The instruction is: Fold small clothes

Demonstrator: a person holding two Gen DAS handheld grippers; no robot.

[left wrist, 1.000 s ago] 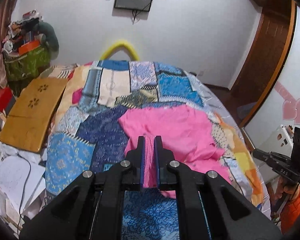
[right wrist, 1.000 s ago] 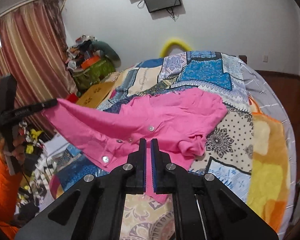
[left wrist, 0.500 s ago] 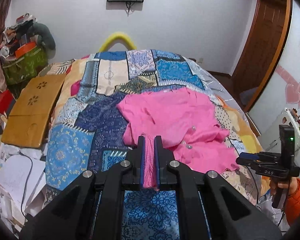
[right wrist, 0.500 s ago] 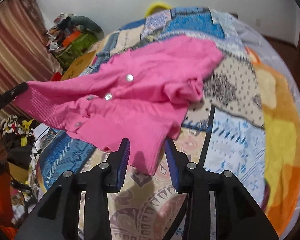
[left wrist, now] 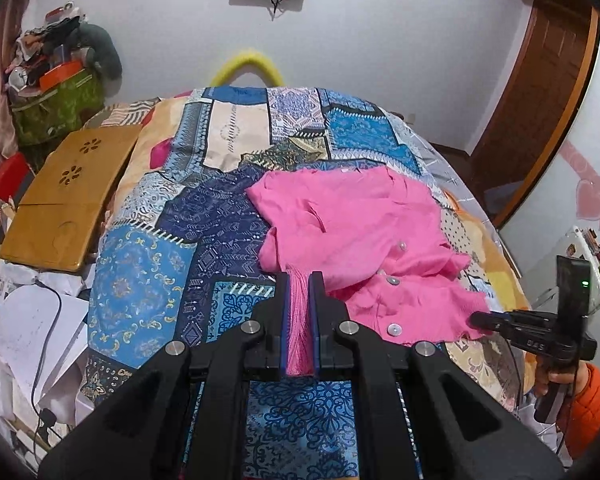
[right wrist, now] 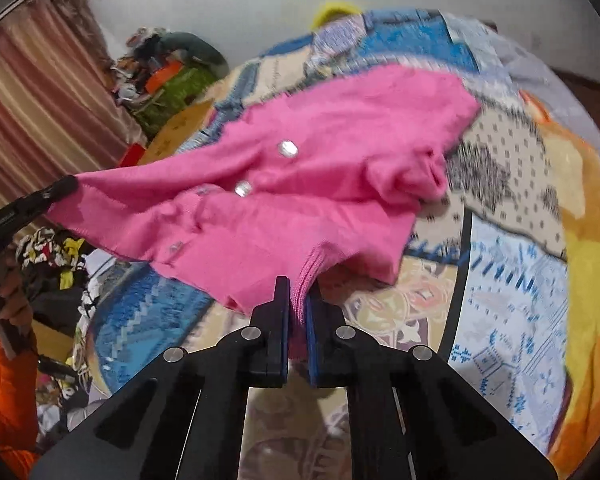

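Note:
A pink buttoned cardigan [left wrist: 360, 216] lies spread on the patchwork quilt [left wrist: 140, 280], its near edge lifted. My left gripper [left wrist: 299, 276] is shut on a ribbed corner of it. In the left wrist view my right gripper [left wrist: 476, 320] holds the other near corner at the right. In the right wrist view the right gripper [right wrist: 298, 284] has its jaws closing tight, with the cardigan's [right wrist: 340, 152] ribbed hem pinched between the pads. My left gripper [right wrist: 66, 184] grips the far left corner there, so the hem stretches between the two.
A wooden board [left wrist: 68, 196] and loose papers [left wrist: 24, 328] lie left of the bed. A green bag of clutter [left wrist: 56, 108] stands in the back corner. A wooden door [left wrist: 540, 100] is at the right. A person's orange sleeve [left wrist: 592, 404] is behind the right gripper.
The right gripper opened and let the hem go, then shut on it again. Both grippers sank, and the cardigan came down flatter onto the quilt.

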